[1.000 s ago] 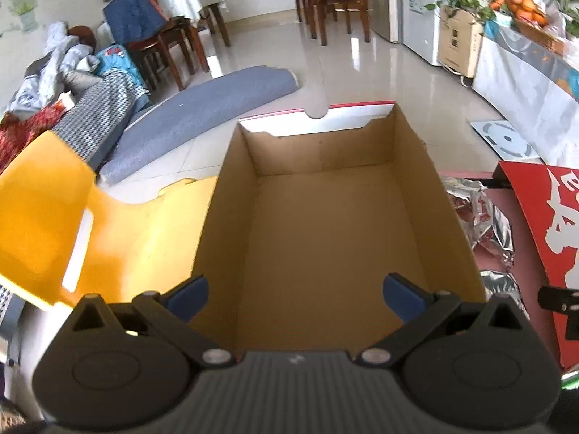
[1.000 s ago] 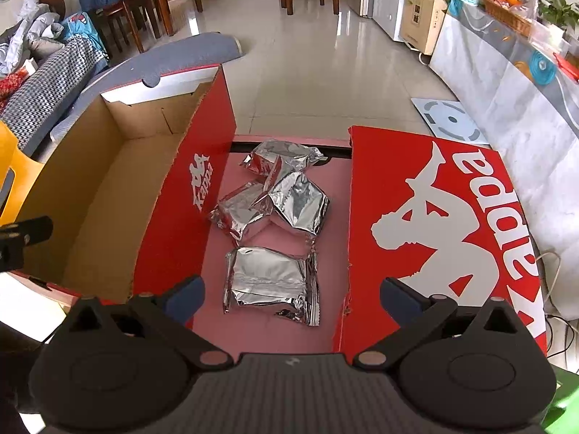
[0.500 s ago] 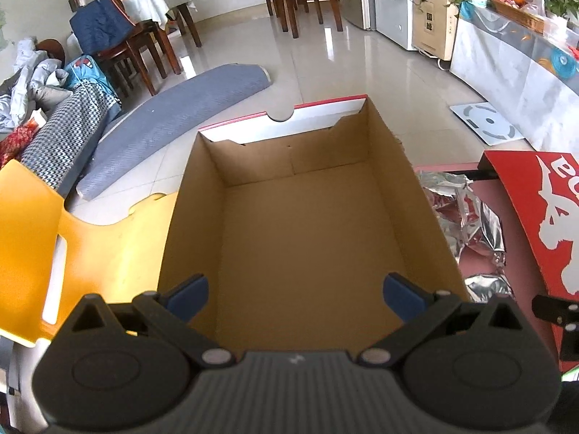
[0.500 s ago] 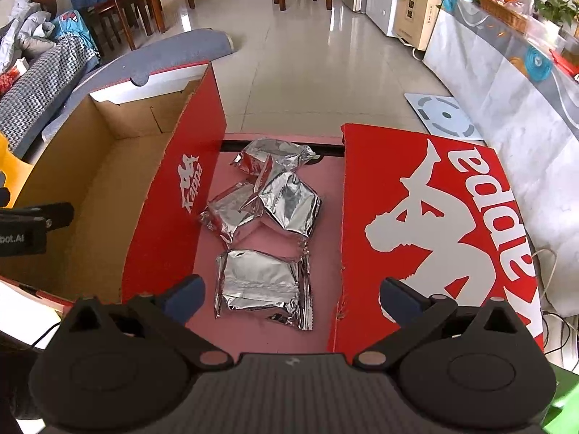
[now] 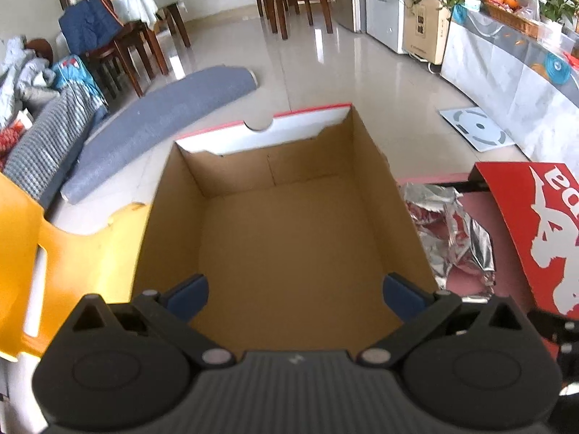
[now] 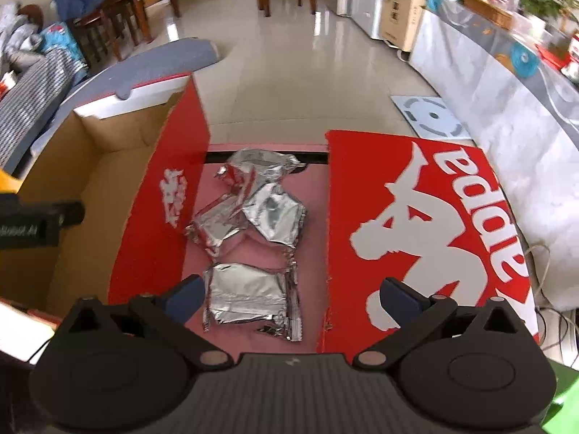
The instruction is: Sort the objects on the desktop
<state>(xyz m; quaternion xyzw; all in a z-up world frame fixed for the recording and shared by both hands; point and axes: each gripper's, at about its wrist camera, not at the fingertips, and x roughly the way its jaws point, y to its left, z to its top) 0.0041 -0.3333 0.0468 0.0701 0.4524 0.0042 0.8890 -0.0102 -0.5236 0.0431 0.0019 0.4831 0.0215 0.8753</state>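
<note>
Your right gripper [image 6: 289, 298], fingers apart and empty, frames the nearest foil packet [image 6: 249, 298] at lower centre, ready to pinch. Your left gripper [image 5: 293, 294], likewise apart, hangs over the bare box [image 5: 289, 246].

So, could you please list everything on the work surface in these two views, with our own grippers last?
Open box: one, brown inside, red outside, empty, at left.
Foil packets: four, silver, on the pink surface between box and lid.
Box lid: one, red with white logo, flat at right.
Yellow plastic piece: one, left of the box.
Left gripper: open, over the box.
Right gripper: open, above the nearest packet.
</note>
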